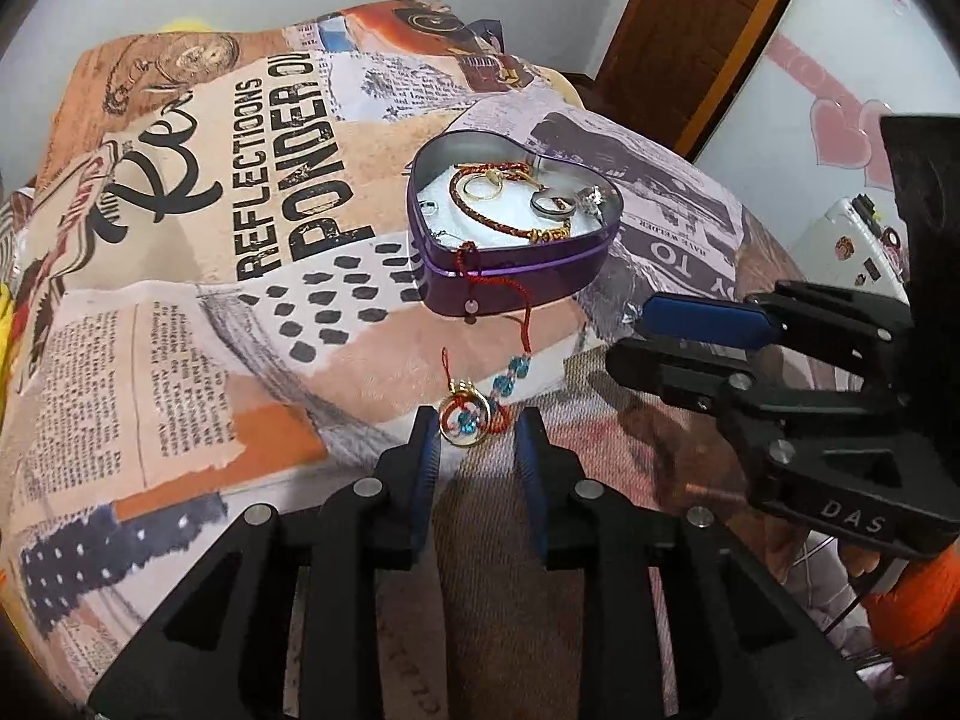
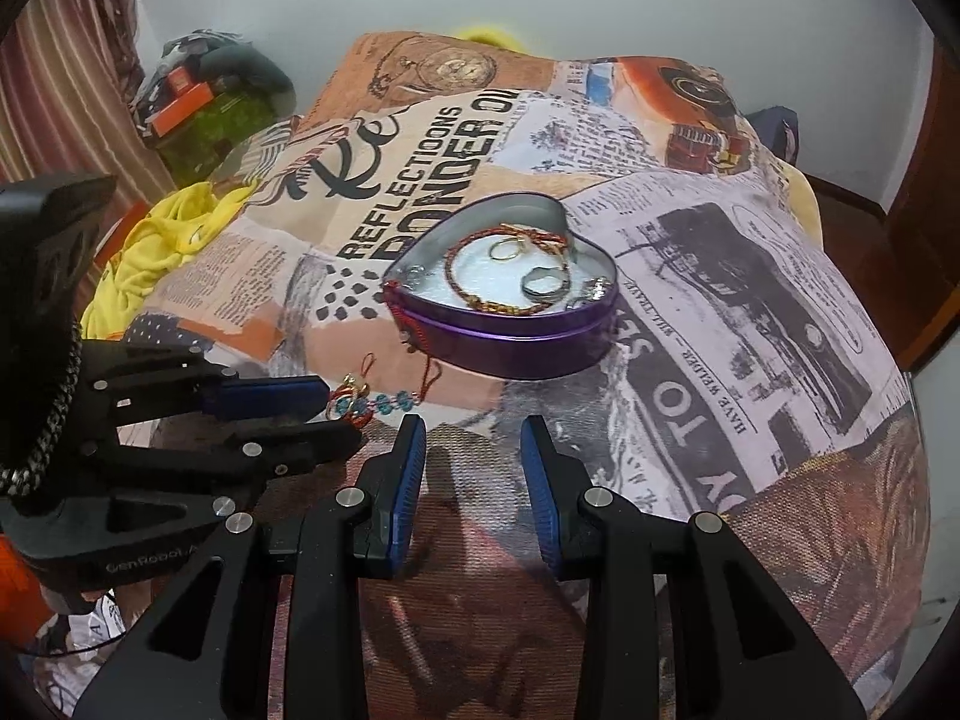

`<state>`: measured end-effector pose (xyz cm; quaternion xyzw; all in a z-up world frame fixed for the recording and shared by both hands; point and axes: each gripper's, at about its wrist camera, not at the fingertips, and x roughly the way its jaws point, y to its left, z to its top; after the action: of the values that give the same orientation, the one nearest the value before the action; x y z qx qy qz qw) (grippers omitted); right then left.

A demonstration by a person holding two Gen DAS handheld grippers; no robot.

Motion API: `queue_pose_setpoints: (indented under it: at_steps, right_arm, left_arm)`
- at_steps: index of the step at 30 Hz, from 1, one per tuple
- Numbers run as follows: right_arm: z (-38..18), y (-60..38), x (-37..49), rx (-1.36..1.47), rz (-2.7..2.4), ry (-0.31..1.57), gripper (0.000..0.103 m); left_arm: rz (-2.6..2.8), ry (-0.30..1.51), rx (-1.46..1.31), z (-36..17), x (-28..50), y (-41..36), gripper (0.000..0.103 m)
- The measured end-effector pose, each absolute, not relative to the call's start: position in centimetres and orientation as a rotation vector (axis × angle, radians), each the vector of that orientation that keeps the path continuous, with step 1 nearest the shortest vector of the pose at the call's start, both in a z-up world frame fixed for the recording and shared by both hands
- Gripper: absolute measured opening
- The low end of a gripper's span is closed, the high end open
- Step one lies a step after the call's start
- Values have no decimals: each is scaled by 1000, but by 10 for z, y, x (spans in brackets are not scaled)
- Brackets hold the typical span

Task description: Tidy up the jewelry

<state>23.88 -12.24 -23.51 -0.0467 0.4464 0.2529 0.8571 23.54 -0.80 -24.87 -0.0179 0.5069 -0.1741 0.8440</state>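
Note:
A purple heart-shaped tin [image 1: 516,282] [image 2: 528,342] sits open on the printed cloth, holding a braided red bracelet [image 1: 480,210] [image 2: 480,300], a gold ring [image 1: 483,186] and silver rings [image 1: 549,204] [image 2: 540,287]. A red-cord charm with a gold ring and blue beads [image 1: 468,420] [image 2: 360,402] hangs over the tin's front wall onto the cloth. My left gripper [image 1: 477,438] is open with the charm's gold ring between its fingertips. My right gripper [image 2: 474,438] is open and empty, just in front of the tin. Each gripper shows in the other's view [image 1: 690,336] [image 2: 300,414].
The printed cloth [image 1: 210,300] [image 2: 750,330] covers a rounded surface that drops away at the sides. Yellow fabric [image 2: 156,240] and a cluttered pile [image 2: 204,102] lie at the left. A wooden door [image 1: 690,30] and white box [image 1: 858,252] stand at the right.

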Motion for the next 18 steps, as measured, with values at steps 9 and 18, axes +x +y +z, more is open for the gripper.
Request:
queue_pose_setpoints:
  at_steps: [9,18]
  right_arm:
    - [-239,-125,238,-85,537,947,30]
    - [-236,-124,238,-86,536,940,30]
  left_arm:
    - [-353,1057,15,-252,240,-15,17]
    - [-352,1031,-8,-245,235,-6,5]
